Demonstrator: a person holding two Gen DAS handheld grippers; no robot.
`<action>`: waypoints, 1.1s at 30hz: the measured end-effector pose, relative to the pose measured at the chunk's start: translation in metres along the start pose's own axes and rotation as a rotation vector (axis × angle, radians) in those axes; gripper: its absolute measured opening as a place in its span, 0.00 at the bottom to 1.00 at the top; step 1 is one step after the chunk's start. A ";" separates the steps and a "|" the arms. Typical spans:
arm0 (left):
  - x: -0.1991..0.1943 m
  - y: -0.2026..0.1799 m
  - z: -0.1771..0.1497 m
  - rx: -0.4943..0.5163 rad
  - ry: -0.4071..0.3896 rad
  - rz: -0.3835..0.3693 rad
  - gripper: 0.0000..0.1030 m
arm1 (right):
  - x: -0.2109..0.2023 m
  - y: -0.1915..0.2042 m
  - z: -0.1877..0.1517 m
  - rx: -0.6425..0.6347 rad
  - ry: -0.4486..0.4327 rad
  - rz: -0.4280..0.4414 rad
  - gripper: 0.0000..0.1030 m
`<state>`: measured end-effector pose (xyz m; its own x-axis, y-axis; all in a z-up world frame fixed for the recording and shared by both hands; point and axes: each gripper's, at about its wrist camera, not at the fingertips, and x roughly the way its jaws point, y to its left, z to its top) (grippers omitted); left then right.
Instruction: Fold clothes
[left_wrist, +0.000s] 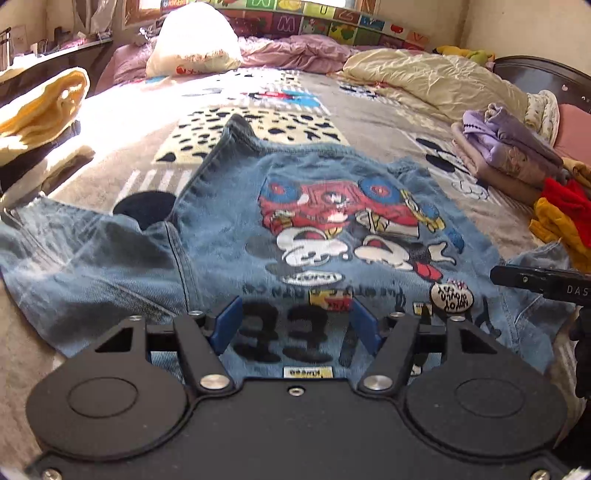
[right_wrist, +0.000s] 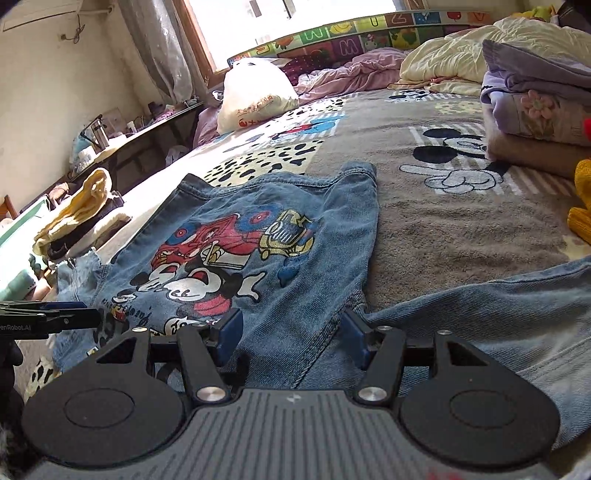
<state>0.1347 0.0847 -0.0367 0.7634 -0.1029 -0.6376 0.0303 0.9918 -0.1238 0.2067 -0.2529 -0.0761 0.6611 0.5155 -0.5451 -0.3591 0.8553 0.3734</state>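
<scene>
Both grippers, left (left_wrist: 295, 325) and right (right_wrist: 291, 332), hover jaws apart over the flat jacket (left_wrist: 314, 221) (sleeves outspread); each sleeve needs pinching inward.

The near edge of the denim jacket (left_wrist: 229, 236) is hidden under the left gripper (left_wrist: 295, 325). The small words printed on it are too blurry to read. Its right sleeve (right_wrist: 498, 310) runs off the picture's side. The red and yellow clothes (left_wrist: 565, 218) are cut off at the edge too.
</scene>
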 end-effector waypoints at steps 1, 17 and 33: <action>0.003 0.007 0.014 0.001 -0.018 -0.009 0.63 | 0.002 -0.006 0.010 0.024 -0.012 -0.002 0.58; 0.205 0.127 0.122 -0.380 0.099 -0.126 0.28 | 0.141 -0.034 0.082 0.143 0.118 -0.070 0.53; 0.089 0.125 0.082 -0.365 -0.059 -0.077 0.40 | 0.050 0.053 0.014 -0.084 -0.015 -0.036 0.59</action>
<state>0.2592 0.2056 -0.0470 0.8038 -0.1614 -0.5726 -0.1349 0.8880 -0.4396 0.2296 -0.1822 -0.0729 0.6843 0.4840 -0.5454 -0.3882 0.8749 0.2894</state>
